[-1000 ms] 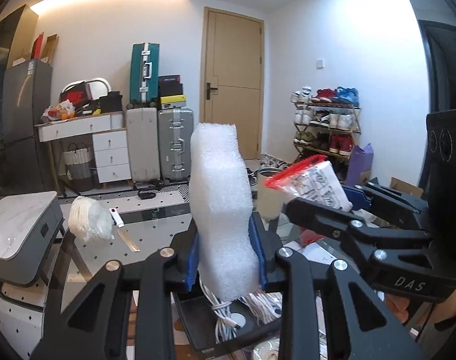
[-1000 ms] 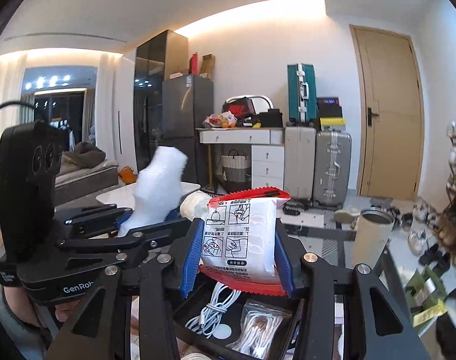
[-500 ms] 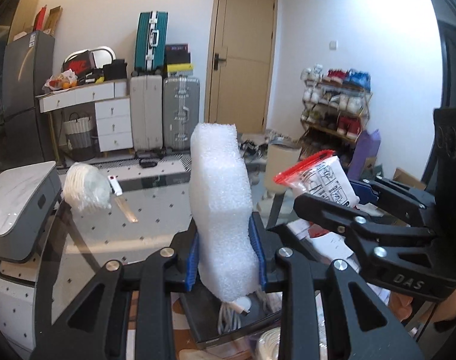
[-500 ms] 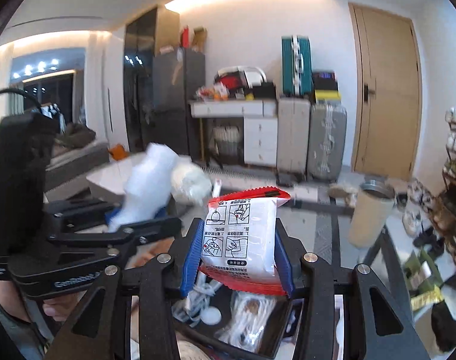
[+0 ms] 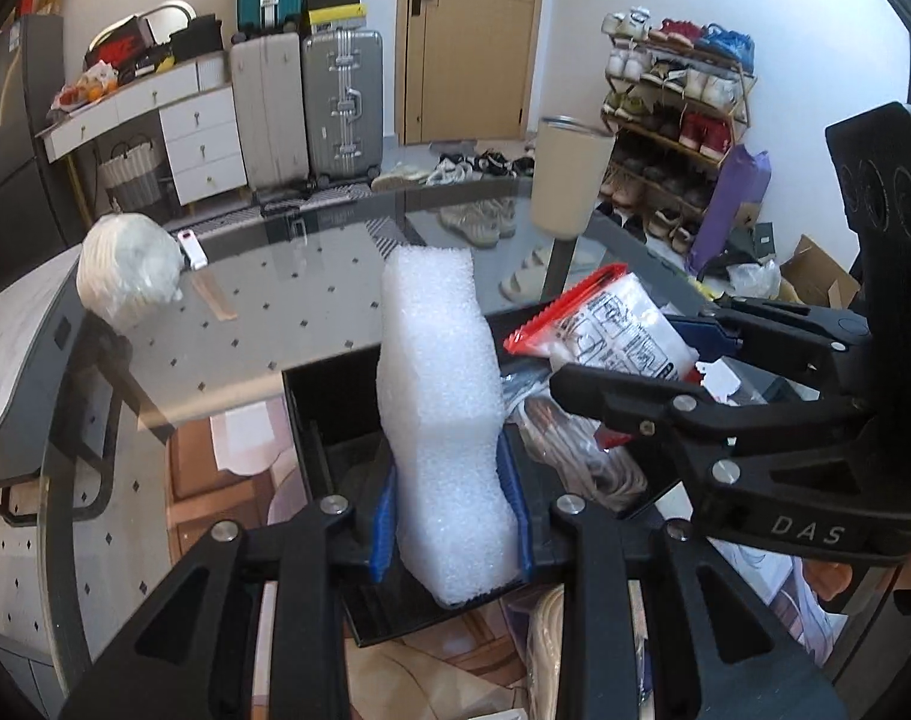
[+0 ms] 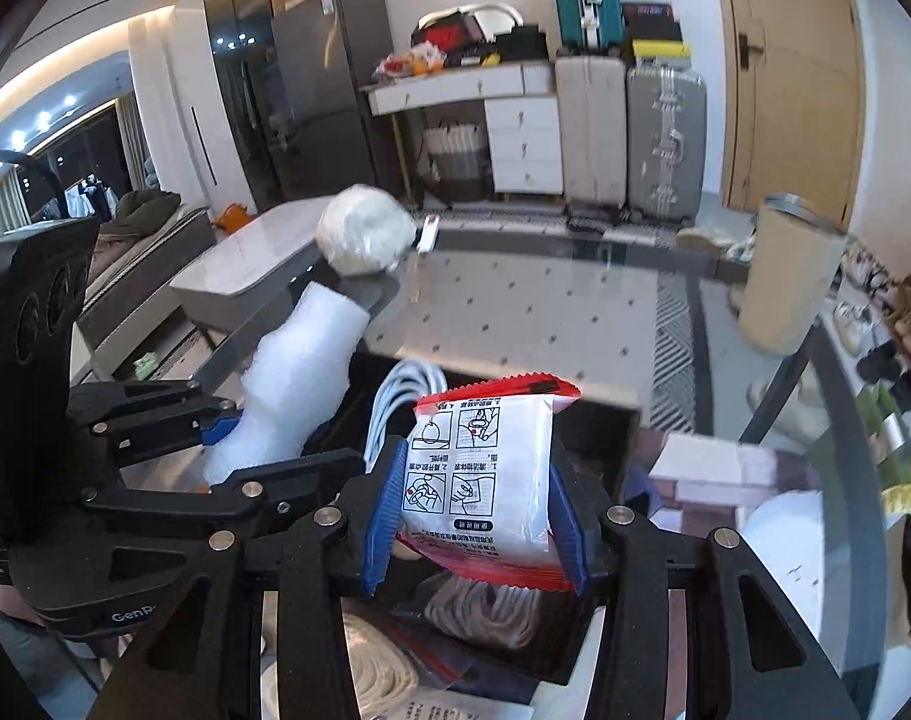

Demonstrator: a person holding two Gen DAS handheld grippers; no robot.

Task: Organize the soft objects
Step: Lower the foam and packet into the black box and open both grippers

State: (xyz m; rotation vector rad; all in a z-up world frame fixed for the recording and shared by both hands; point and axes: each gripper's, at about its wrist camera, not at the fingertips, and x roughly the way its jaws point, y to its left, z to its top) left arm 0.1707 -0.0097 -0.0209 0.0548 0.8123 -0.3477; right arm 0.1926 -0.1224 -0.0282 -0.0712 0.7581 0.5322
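1. A white bagged bundle [image 5: 128, 276] lies on the glass table [image 5: 335, 276] at far left, beside a box cutter [image 5: 192, 249].
2. The left gripper [image 5: 449, 516] is clamped on an upright white foam block [image 5: 443, 420], held over the black tray [image 5: 329, 396].
3. The right gripper [image 6: 473, 516] pinches a red-and-white sachet [image 6: 485, 474] above the tray's coiled cables [image 6: 395, 402].
4. A beige tumbler [image 5: 569, 174] stands at the table's far right edge.
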